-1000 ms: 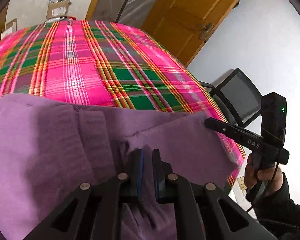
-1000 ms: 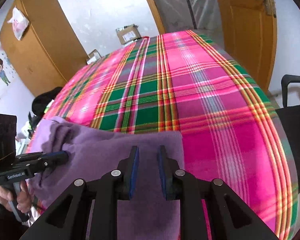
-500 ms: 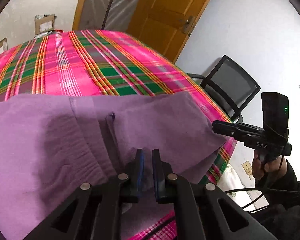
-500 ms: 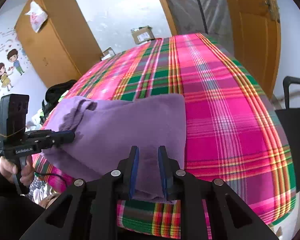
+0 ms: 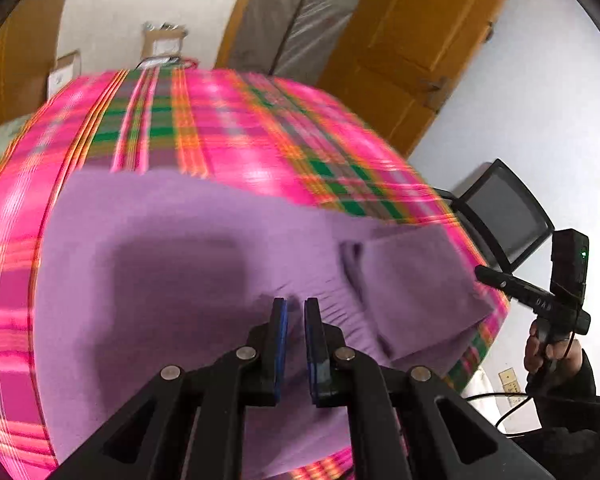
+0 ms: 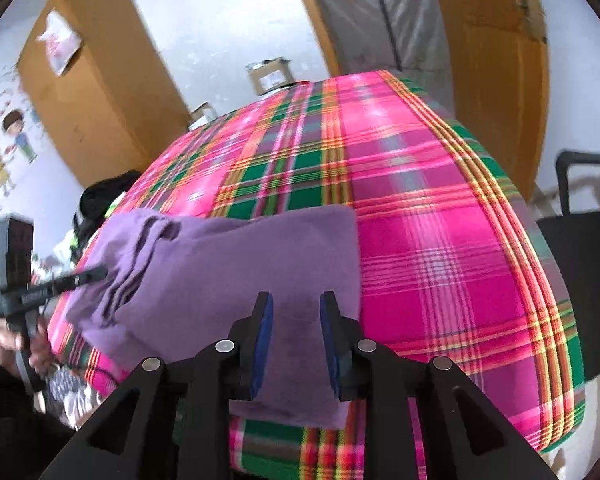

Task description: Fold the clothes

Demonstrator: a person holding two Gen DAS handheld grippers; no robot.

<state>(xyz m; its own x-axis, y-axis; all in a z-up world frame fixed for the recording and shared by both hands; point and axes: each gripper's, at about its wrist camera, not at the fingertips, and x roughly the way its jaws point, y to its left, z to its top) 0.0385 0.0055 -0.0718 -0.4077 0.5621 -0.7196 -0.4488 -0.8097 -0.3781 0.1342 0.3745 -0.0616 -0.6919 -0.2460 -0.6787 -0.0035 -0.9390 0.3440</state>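
Note:
A purple garment point(image 5: 180, 280) lies on the pink and green plaid table cover point(image 5: 220, 120), its near edge reaching the table's front edge. My left gripper point(image 5: 296, 308) is pinched on the garment's ribbed edge; in the right wrist view its tip point(image 6: 100, 274) meets bunched folds of the garment point(image 6: 240, 260). My right gripper point(image 6: 296, 304) hangs over the garment's right corner with its jaws opening. Cloth shows in the gap, but the pads do not press on it. In the left wrist view the right gripper point(image 5: 480, 270) sits at that same corner.
A black chair point(image 5: 504, 216) point(image 6: 580, 260) stands off the table's right side. Behind are a wooden door point(image 5: 420, 40), a wooden cabinet point(image 6: 88, 92) and cardboard boxes point(image 6: 270, 74). A heap of clothes point(image 6: 68, 392) lies below the table's left edge.
The right gripper's jaws have spread apart over the garment's corner. The left gripper has swung sideways with the garment's edge in it. The garment now sits nearer the table's front edge.

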